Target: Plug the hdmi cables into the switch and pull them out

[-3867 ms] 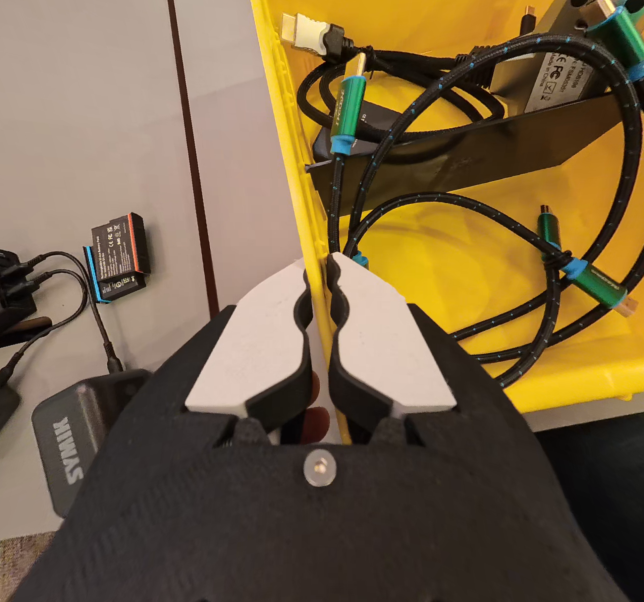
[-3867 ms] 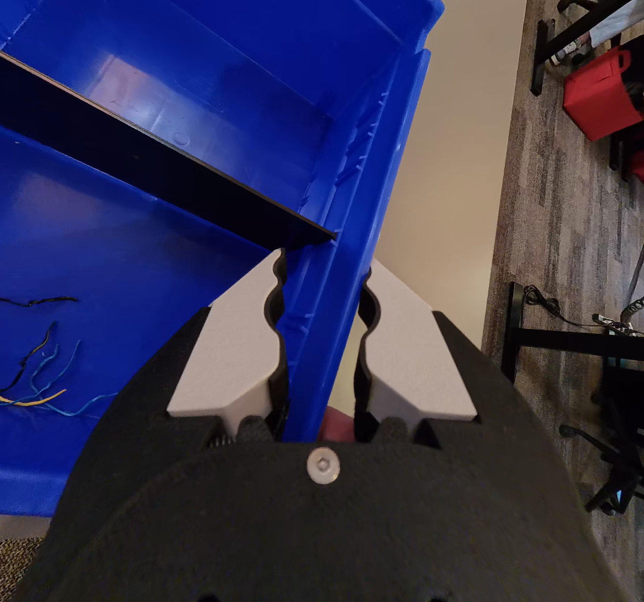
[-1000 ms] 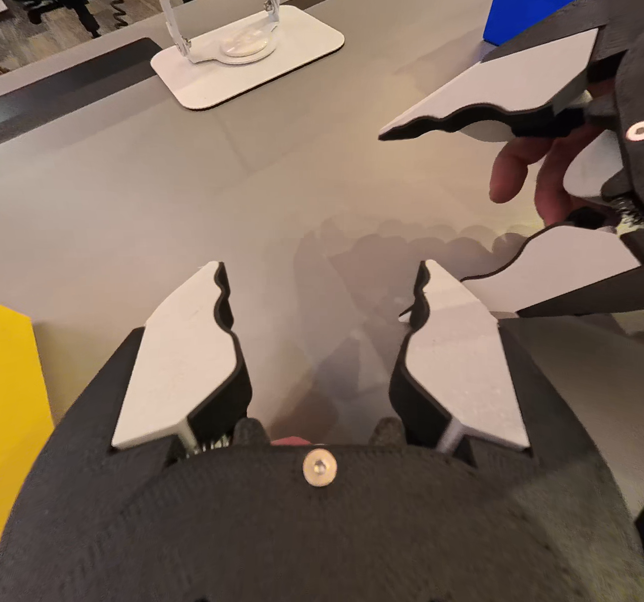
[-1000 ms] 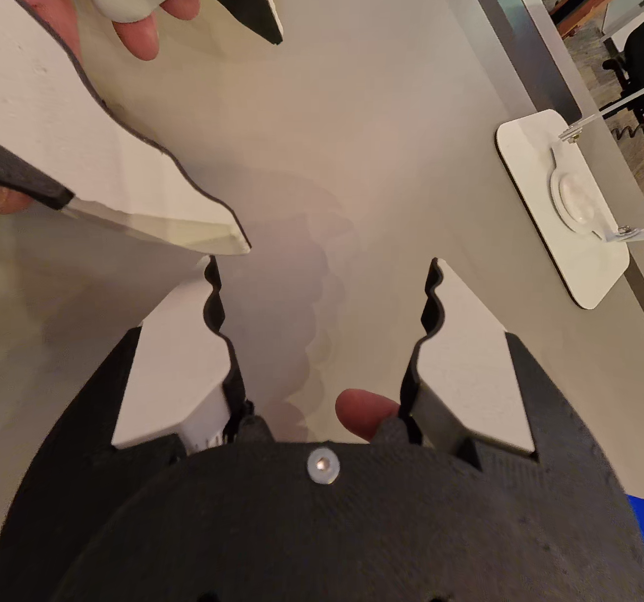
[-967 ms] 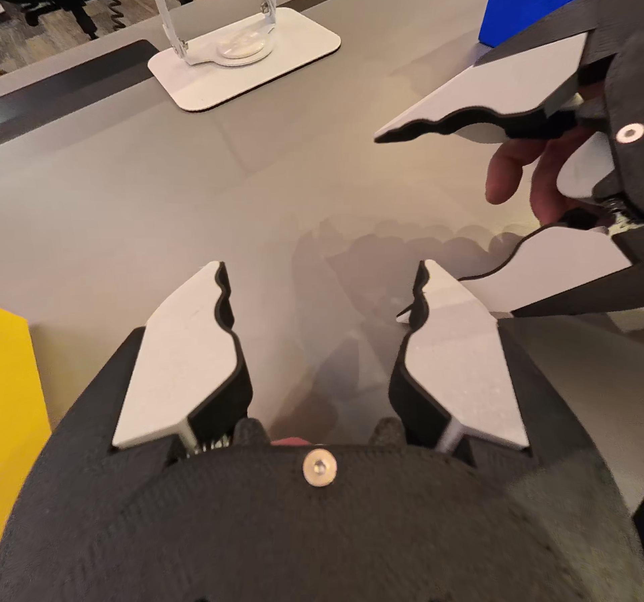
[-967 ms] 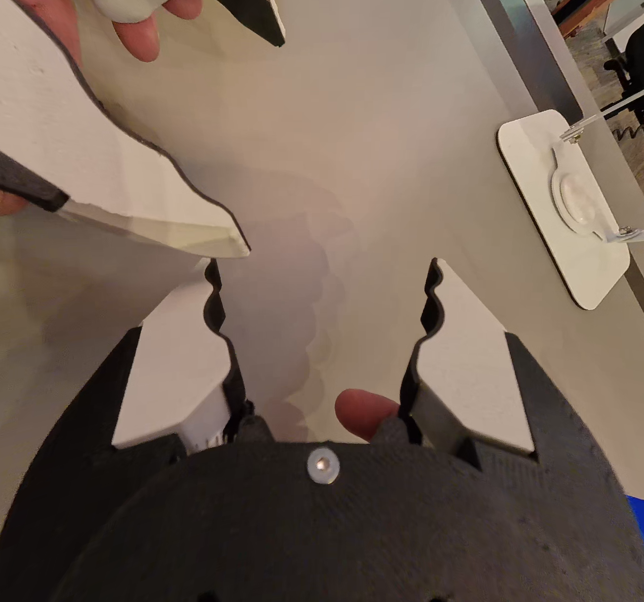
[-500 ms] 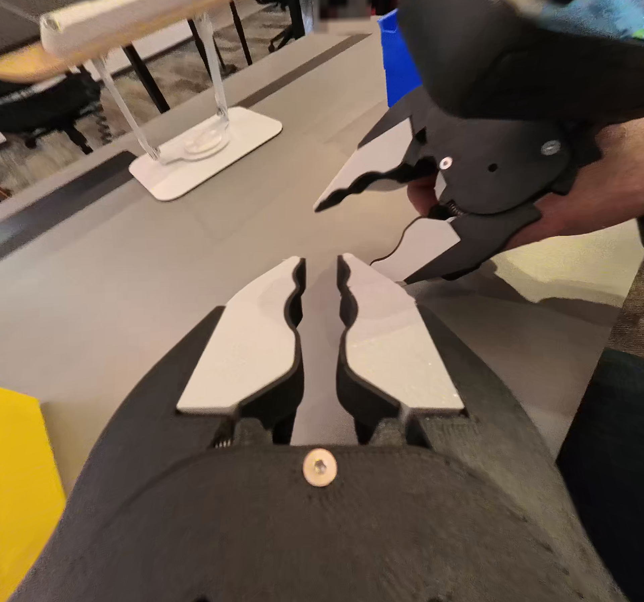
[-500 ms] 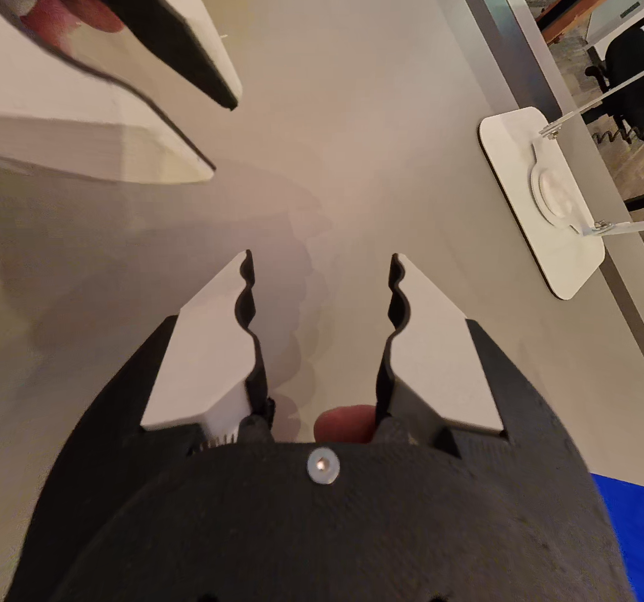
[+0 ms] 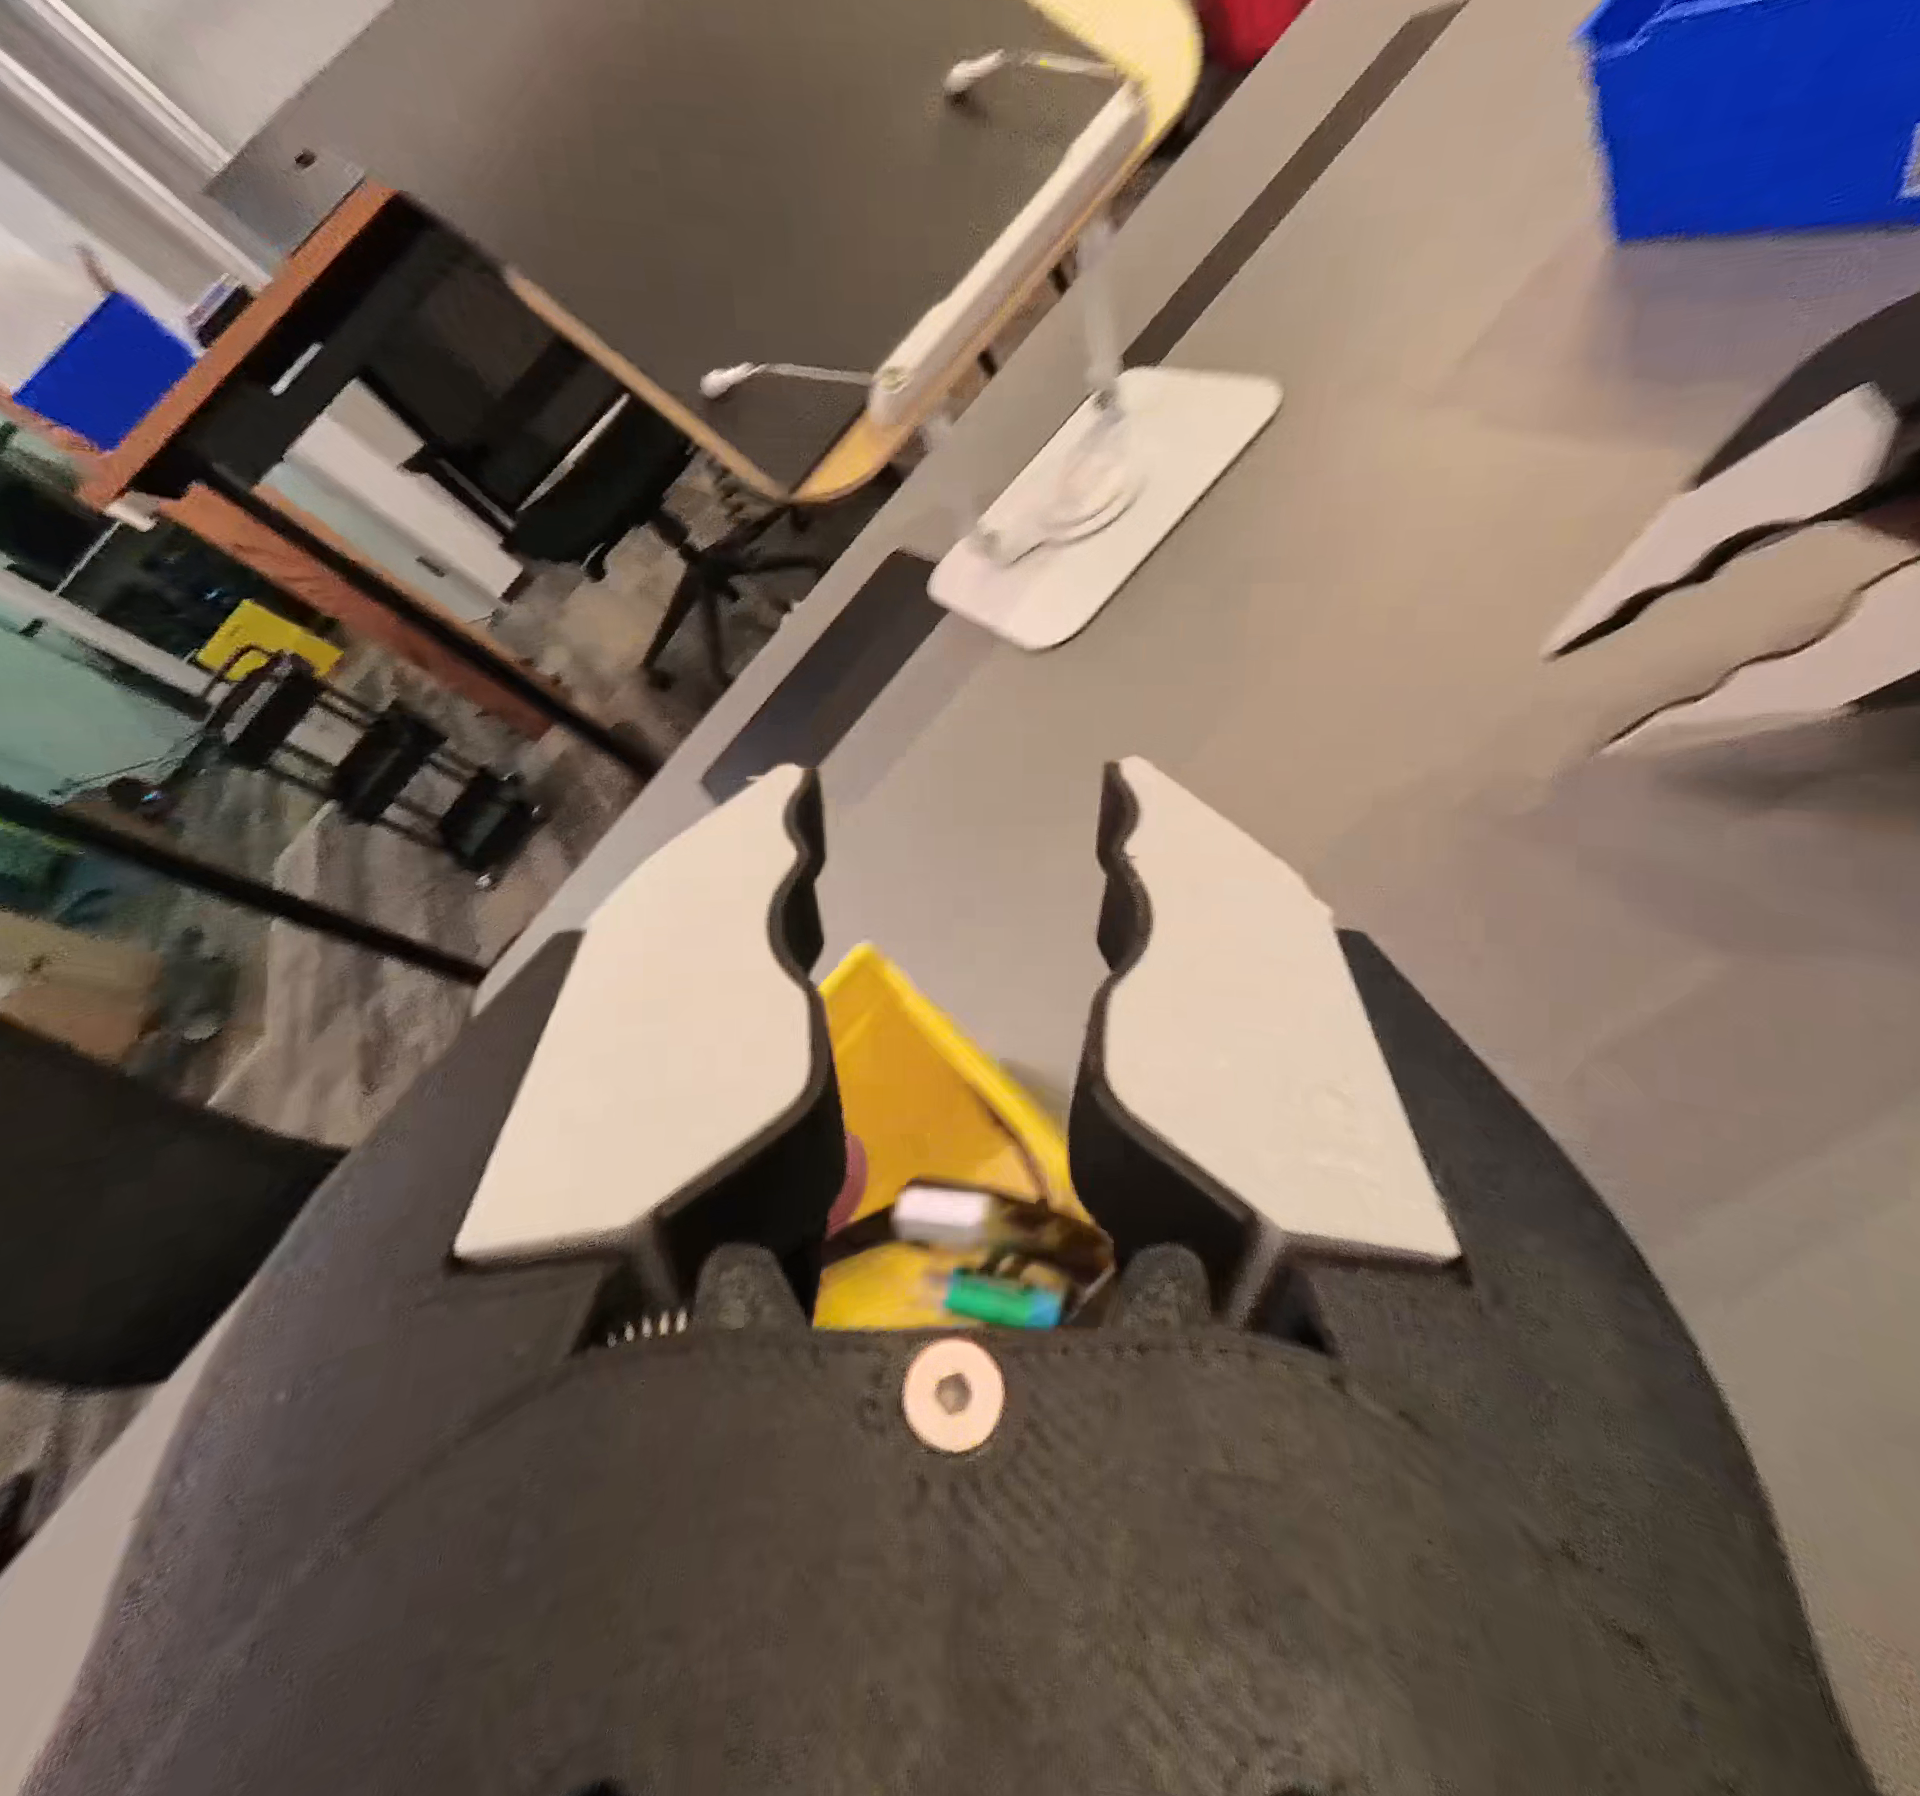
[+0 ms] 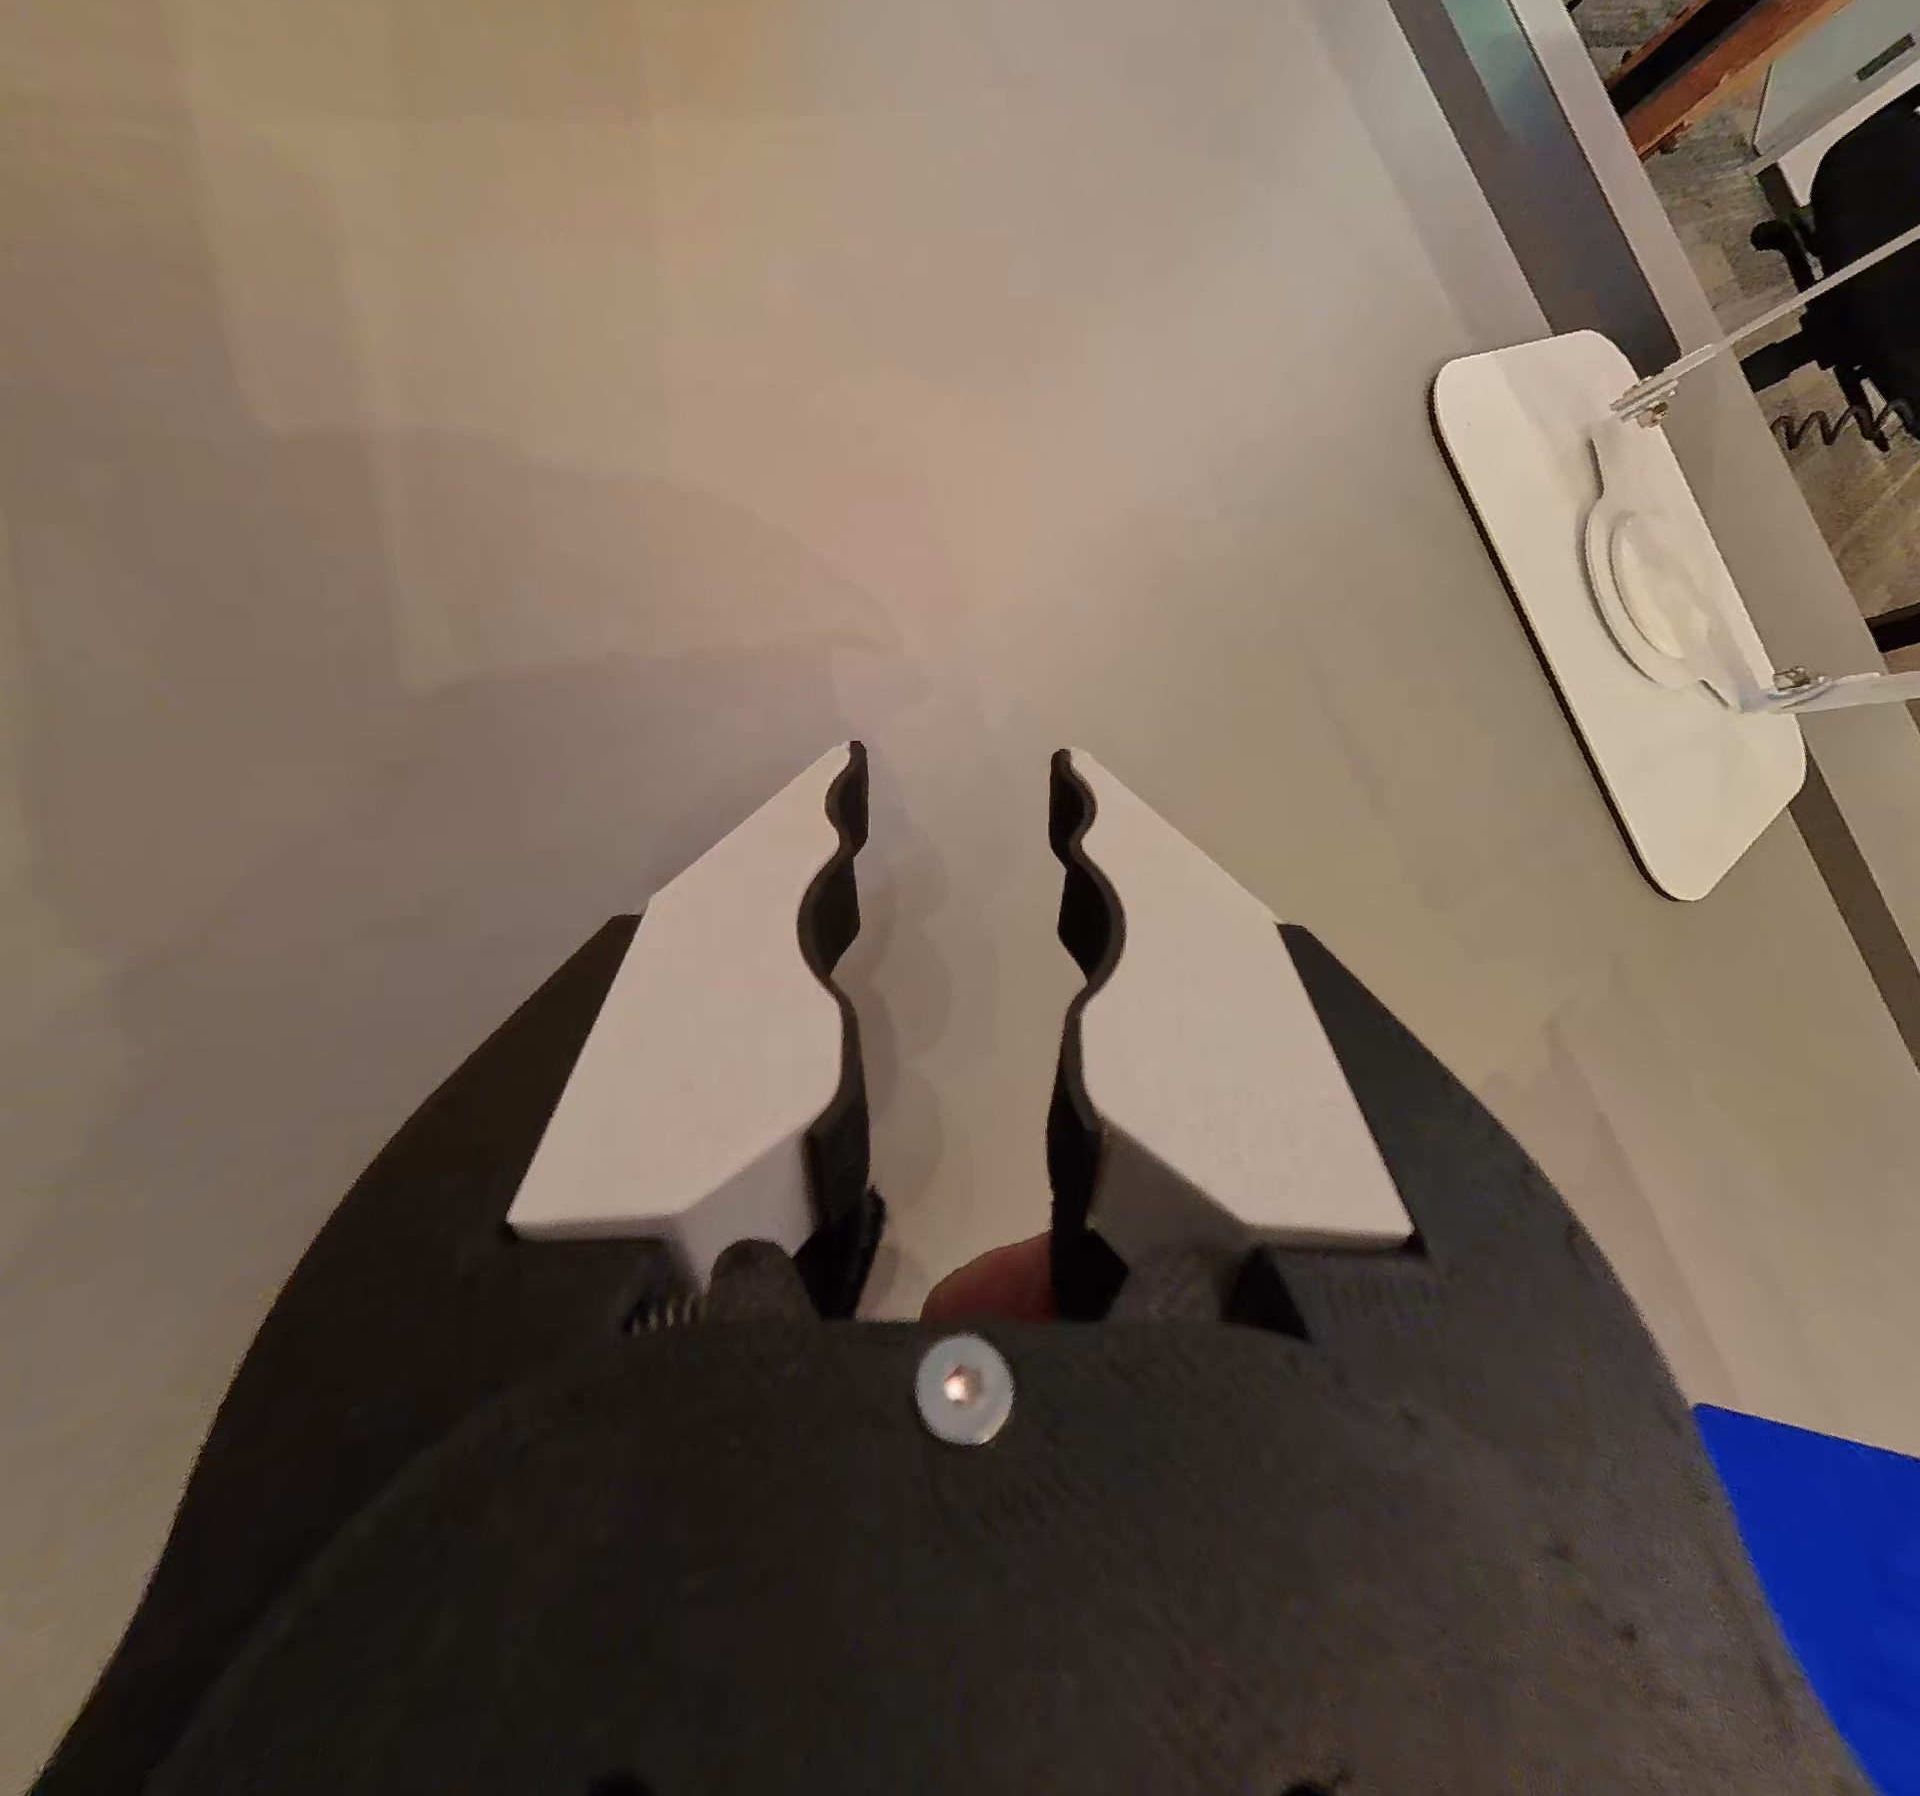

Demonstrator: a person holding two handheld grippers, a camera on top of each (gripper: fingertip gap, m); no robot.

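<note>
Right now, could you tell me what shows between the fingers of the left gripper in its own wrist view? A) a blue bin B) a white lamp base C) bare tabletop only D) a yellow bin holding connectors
D: behind the open left gripper, the yellow bin shows with connectors inside.

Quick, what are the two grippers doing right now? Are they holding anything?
Left gripper: open, holding nothing; the yellow bin is just seen behind it.
Right gripper: open, holding nothing, over the bare table.

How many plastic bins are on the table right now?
2: a yellow bin under the left tool, and a blue bin at the table's far right. Others may be hidden.
</note>
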